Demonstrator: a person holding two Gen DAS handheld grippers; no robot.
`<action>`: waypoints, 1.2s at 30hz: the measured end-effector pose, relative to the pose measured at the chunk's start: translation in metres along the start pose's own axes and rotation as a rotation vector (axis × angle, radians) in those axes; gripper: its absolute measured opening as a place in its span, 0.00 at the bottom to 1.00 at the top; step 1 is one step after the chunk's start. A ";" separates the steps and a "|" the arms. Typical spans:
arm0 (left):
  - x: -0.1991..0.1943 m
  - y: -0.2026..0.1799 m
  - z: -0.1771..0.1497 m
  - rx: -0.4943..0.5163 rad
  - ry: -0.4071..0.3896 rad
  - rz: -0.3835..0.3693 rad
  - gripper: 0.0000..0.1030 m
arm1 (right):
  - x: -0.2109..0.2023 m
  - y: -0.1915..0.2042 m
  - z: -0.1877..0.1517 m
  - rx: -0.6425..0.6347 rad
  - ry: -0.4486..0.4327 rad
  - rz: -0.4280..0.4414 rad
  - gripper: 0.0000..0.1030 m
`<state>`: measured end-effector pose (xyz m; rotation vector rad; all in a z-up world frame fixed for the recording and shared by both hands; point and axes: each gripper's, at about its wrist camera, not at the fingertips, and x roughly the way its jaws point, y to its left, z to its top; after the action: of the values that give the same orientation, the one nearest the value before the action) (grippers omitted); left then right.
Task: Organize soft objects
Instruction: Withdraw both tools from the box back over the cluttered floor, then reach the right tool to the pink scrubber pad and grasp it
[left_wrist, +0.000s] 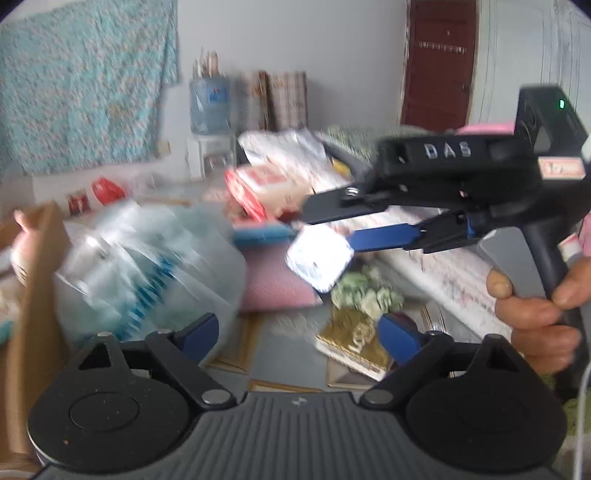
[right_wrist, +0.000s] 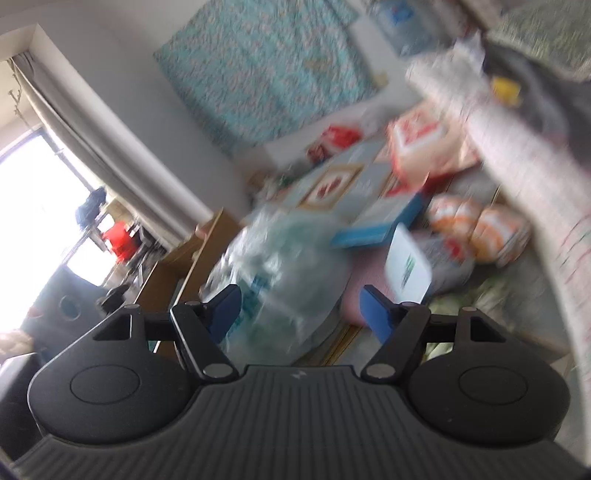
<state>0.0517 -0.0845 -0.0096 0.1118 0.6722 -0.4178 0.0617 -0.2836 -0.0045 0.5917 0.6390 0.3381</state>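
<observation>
A: Hovering over the clutter, the left gripper (left_wrist: 299, 332) has its jaws wide apart and nothing between them.

B: And the right gripper (left_wrist: 325, 230)? It comes in from the side in the left view, the person's hand (left_wrist: 535, 310) wrapped round its handle.

A: Its jaws stand apart too, as far as the blur allows. A white packet (left_wrist: 319, 260) sits right at their tips, but whether the pads press on it, no telling.

B: Looks placed for a pick, then, angled down toward the pile.

A: Likely. The big clear bag (left_wrist: 147, 273), stuffed with something pale blue, sits beside a cardboard box (left_wrist: 33, 295), which may be the destination.

B: From the right wrist that bag (right_wrist: 280, 273) fills the gap ahead of the jaws, untouched.

A: A pink cushion (left_wrist: 277, 284) lies between bag and packet, and a green bundle (left_wrist: 365, 291) rests on a gold box (left_wrist: 354, 343). Soft goods mostly still scattered, so sorting seems early.
</observation>
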 end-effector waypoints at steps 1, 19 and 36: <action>0.008 0.000 -0.002 -0.005 0.019 -0.009 0.87 | 0.007 -0.001 -0.002 0.001 0.024 -0.007 0.67; 0.040 0.013 -0.025 -0.023 0.081 -0.060 0.82 | 0.065 -0.013 0.011 -0.084 0.091 -0.308 0.58; 0.038 0.014 -0.024 -0.020 0.059 -0.093 0.89 | 0.083 -0.002 0.057 -0.135 0.040 -0.296 0.60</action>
<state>0.0701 -0.0785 -0.0529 0.0745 0.7412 -0.4992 0.1613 -0.2697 -0.0065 0.3557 0.7253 0.1139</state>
